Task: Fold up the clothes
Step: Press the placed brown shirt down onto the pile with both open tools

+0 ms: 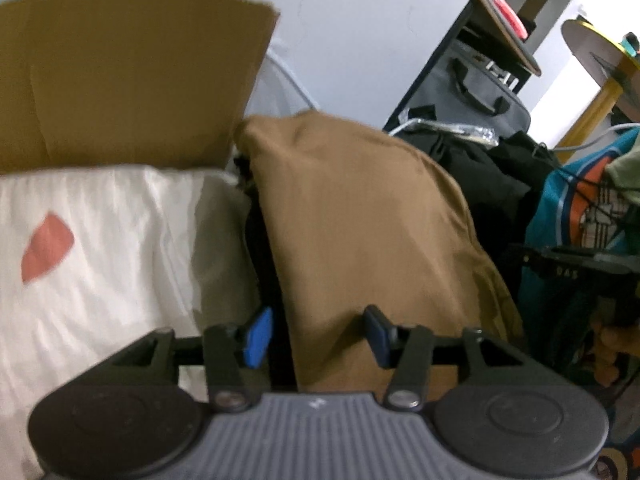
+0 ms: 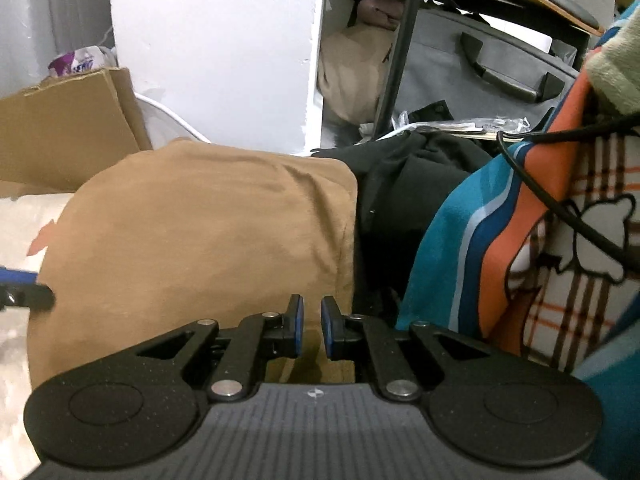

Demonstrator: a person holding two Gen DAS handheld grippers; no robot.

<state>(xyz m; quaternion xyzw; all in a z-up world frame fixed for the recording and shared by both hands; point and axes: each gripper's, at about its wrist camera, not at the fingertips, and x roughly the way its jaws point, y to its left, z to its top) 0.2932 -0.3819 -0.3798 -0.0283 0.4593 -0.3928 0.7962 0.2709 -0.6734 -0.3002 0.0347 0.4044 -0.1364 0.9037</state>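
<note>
A folded brown garment point(image 1: 360, 216) point(image 2: 208, 232) lies on a pile, over a black cloth. My left gripper point(image 1: 318, 334) hovers at the garment's near left edge with its blue pads wide apart; that edge lies below the gap and neither pad presses on it, so the gripper is open. My right gripper point(image 2: 313, 328) sits over the garment's near right corner. Its pads stand a narrow gap apart and no cloth rises between them. The left gripper's fingertip point(image 2: 28, 294) shows at the left edge of the right wrist view. The right gripper's body point(image 1: 580, 264) shows at the right of the left wrist view.
A white pillow with a pink patch point(image 1: 100, 248) lies left of the garment, a cardboard box point(image 1: 120, 80) behind it. Black clothes point(image 2: 404, 184) and a teal, orange and checked blanket point(image 2: 500, 240) crossed by a black cable crowd the right. A grey bag point(image 2: 472, 64) sits under a table.
</note>
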